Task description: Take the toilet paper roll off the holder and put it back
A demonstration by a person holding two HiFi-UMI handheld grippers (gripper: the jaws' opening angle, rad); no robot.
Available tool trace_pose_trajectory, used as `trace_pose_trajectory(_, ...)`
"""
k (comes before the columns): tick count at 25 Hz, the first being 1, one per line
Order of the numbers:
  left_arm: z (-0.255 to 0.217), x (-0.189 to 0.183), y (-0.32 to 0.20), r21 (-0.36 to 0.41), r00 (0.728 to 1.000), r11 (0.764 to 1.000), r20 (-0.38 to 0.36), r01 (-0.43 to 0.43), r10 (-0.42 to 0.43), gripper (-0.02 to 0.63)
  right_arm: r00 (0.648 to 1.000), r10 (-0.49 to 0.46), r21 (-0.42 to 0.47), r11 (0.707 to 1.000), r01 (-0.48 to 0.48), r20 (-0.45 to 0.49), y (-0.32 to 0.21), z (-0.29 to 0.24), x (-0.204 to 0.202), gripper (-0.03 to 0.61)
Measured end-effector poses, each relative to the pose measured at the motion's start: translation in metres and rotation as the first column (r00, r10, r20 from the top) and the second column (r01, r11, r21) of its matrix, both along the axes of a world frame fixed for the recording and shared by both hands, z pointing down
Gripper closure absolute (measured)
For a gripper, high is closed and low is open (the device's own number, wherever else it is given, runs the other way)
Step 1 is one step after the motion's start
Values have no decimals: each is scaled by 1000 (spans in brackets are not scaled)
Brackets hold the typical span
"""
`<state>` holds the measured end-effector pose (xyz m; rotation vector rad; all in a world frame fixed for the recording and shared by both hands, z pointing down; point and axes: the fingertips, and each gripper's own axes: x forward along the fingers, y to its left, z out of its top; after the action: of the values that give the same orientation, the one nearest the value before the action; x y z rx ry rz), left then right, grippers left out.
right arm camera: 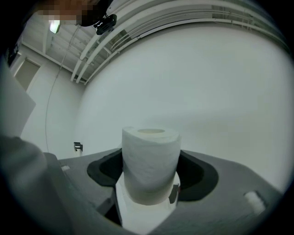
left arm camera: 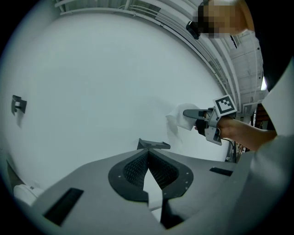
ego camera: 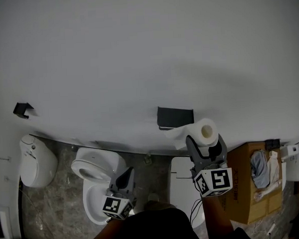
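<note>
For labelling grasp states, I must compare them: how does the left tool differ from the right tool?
The right tool is closed on the toilet paper roll; the left tool is shut and empty. The right tool is near the holder, the left tool lower, by the toilet. Both carry a marker cube.

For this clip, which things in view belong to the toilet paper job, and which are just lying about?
Job in hand:
- toilet paper roll, clamped in the right tongs
- black holder on the wall

Lying about:
- toilet
- cardboard box
- wall hook
- left tongs, shut and empty
</note>
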<state>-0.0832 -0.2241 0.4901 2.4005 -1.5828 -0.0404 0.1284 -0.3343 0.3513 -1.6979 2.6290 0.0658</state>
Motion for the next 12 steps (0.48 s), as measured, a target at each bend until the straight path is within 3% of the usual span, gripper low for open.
trace_pose_trajectory(3,11,-8,-5,17,999,1000,41,8,-8,598,1000,-17,-8,1000,17,5,-29,4,-8,237)
trace_pose_trajectory(12,17,-13,-14,-35,998,998,18,55,-55,598,999,-20,-65,998,18,-35,-101,46,-24,236)
